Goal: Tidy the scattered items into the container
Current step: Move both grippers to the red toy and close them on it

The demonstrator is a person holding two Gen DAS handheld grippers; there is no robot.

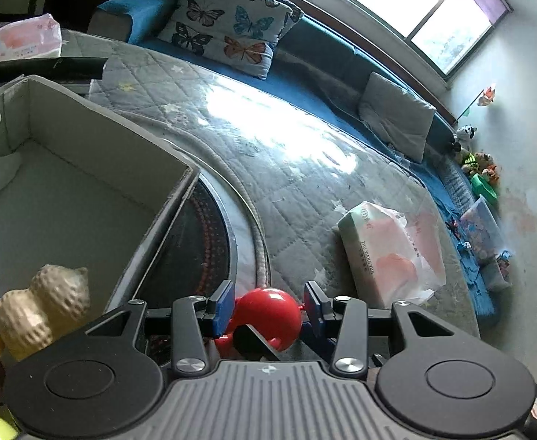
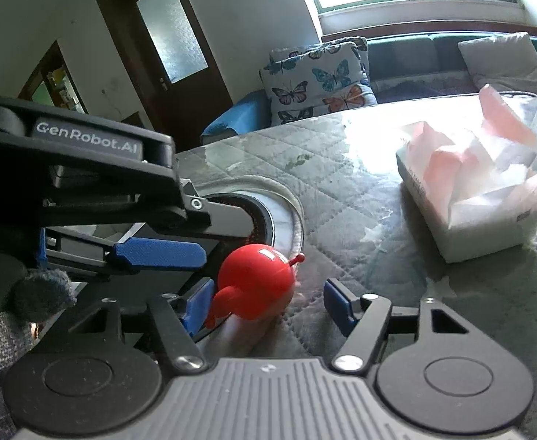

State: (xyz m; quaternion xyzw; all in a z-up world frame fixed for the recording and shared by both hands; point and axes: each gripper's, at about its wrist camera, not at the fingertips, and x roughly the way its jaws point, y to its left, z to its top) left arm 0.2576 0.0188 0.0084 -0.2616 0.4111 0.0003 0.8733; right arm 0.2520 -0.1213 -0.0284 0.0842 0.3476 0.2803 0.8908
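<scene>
Red and round, the toy figure (image 1: 268,315) sits right at the mouth of the left gripper (image 1: 270,302), between its two blue pads; the near pad looks against the toy's flank, while a thin gap seems to remain at the far pad, so whether the toy is truly pinched cannot be told. From the right wrist view the same toy (image 2: 255,280) lies on the quilted cloth between the spread pads of the right gripper (image 2: 268,302). It lies closer to the left-side pad, with clear room on the other side, so nothing is clamped there.

Both tools crowd one small toy. The cleaner way, I judge, is to let one take it: centre the ball between the pads, squeeze across its widest part, and keep the other tool clear so the round body does not squirt out sideways.

Each gripper tilts downward toward the cloth, and a gloved hand (image 2: 19,308) grips the left tool at its rear.

Left of the left gripper and just beyond it stands the grey fabric container (image 1: 96,168), a tan knobbly toy (image 1: 41,308) at its near side. Farther right lies a tissue pack (image 1: 393,253).
</scene>
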